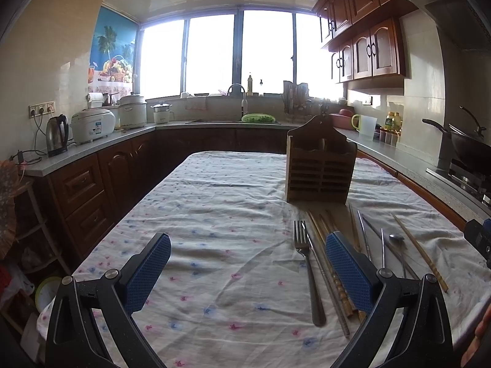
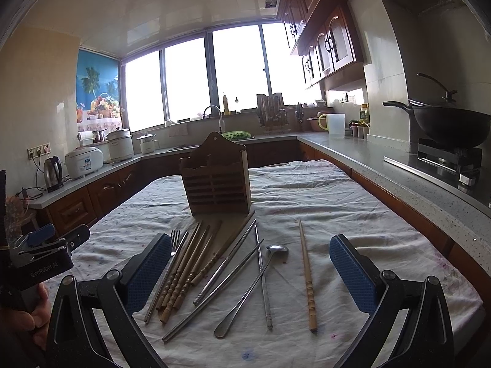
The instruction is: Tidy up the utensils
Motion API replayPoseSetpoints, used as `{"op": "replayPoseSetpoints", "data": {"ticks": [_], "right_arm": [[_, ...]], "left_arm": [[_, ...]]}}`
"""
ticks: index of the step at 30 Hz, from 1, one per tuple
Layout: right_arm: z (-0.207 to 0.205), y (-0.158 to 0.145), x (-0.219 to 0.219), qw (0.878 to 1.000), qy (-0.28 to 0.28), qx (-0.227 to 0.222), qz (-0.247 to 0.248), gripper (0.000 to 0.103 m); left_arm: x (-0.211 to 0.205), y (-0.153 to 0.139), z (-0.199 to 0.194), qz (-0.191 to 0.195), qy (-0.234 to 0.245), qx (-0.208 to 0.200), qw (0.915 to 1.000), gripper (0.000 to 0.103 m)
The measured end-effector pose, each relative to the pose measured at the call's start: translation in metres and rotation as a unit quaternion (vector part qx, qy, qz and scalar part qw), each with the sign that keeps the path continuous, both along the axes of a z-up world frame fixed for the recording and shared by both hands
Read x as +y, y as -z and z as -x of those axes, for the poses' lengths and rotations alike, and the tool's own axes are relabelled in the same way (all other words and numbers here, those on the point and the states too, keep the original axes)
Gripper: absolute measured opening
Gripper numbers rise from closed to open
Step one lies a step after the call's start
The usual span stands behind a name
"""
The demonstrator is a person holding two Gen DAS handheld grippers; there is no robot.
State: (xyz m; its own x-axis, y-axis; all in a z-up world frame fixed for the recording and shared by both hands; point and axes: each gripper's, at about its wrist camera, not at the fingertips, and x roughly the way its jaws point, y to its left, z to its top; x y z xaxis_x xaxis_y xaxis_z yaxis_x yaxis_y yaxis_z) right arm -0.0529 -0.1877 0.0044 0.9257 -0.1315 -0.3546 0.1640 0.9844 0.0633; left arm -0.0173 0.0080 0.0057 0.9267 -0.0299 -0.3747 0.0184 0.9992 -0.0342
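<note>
Room: kitchen, cloth-covered worktop [image 2: 322, 190] mid-frame, windows behind.
Holder: wooden utensil holder [image 2: 216, 181] upright at frame centre, looks empty.
Utensils: wooden chopsticks [image 2: 181, 276], metal chopsticks [image 2: 227, 263], spoon [image 2: 251, 288], fork [image 1: 307, 266] loose in front of it, lower centre.
Left gripper [image 1: 248, 273]: jaws spread, empty.
Right gripper [image 2: 250, 273]: jaws spread, empty.
Handling: light, stiff, thin; metal probably slippery; pinch mid-shaft, one at a time.

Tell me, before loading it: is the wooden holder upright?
Upright: wooden holder stands on its base on the tablecloth, openings upward.
</note>
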Motion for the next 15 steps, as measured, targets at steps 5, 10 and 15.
{"op": "replayPoseSetpoints", "data": {"ticks": [5,10,15], "right_arm": [[-0.0006,0.0003,0.0005,1.000,-0.001,0.000,0.000,0.103],[-0.0033,0.0019,0.0015,1.000,-0.004,0.005,-0.004,0.103],[-0.0066,0.0016,0.0014,1.000,-0.008,0.010,-0.007,0.103]], "left_arm": [[0.0004,0.0004,-0.0020,0.003,0.002,0.004,1.0000,0.102],[-0.0013,0.0013,-0.0045,0.001,0.006,0.009,0.9999,0.102],[-0.0025,0.0017,-0.0095,0.002,0.013,0.020,0.9997,0.102]]}}
